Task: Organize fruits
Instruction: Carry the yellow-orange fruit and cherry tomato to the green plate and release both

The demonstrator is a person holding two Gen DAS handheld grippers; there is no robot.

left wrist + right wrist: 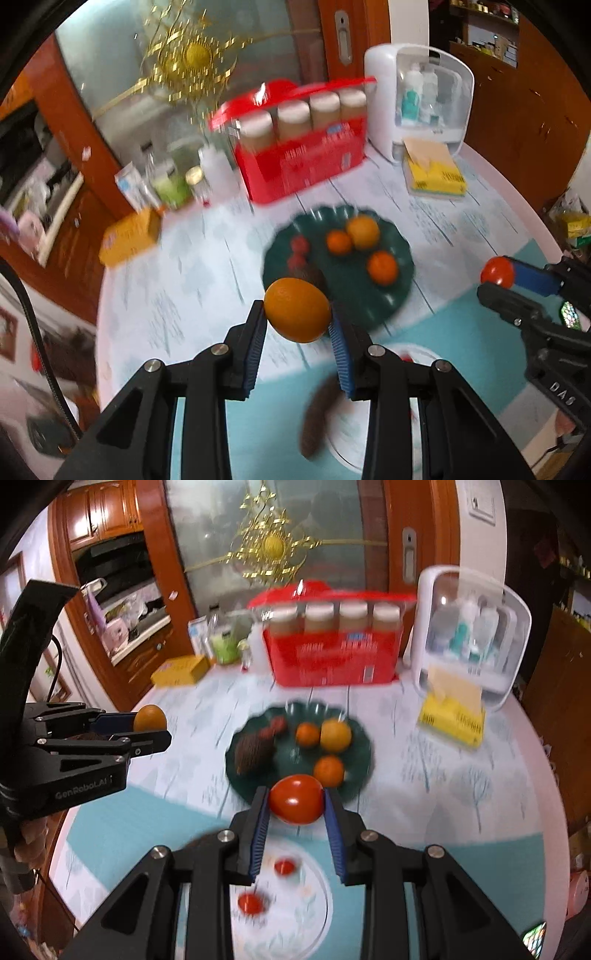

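1. Above the table (461, 775), the left gripper (297, 321) is clamped on an orange (297, 309), the right gripper (295, 805) on a tomato (295, 799).
2. The tomato is probably soft and smooth, so a gentle hold across its middle suits it; the orange seems firmer.
3. The green plate (364, 753) holds three orange fruits; the white plate (317, 908) holds two small red ones.

left gripper (298, 325) jaws clamping orange (297, 309), green plate (369, 302) beyond

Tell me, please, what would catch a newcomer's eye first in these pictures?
Two held fruits: a round orange pinched in the left gripper and a glossy red tomato in the right gripper, both above the table. Behind them a dark green scalloped plate holds more fruit, before a bright red jar box.
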